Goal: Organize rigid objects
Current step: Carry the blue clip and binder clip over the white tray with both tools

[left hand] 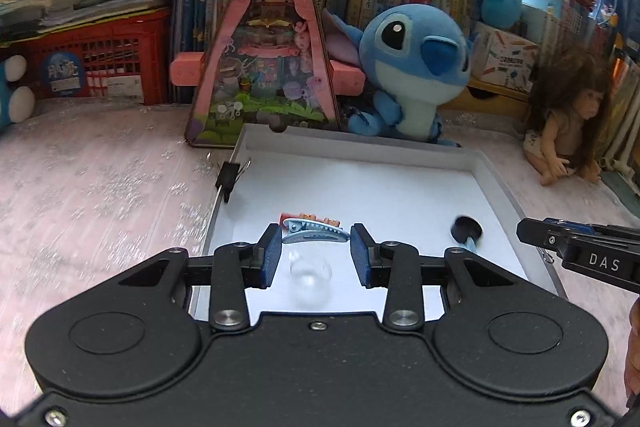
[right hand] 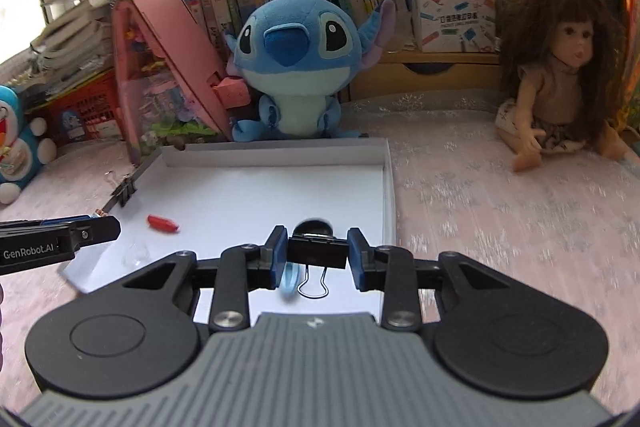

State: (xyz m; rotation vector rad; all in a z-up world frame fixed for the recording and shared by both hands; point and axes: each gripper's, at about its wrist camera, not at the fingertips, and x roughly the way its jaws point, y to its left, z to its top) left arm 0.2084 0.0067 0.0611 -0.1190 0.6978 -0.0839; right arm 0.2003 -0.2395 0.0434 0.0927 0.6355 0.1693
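Right wrist, right hand-held gripper point(right hand: 317, 254) angled down, clamping binder clip point(right hand: 317, 251)

The left gripper point(left hand: 316, 247) clamps a light blue hair clip point(left hand: 314, 231) between its blue pads point(left hand: 273, 251), over a white tray point(left hand: 400, 195). A black binder clip point(left hand: 228, 177) sits on the tray's rim at ten o'clock. The right gripper point(left hand: 528, 233) enters at three o'clock. A blue plush toy point(left hand: 412, 67) sits behind the tray.
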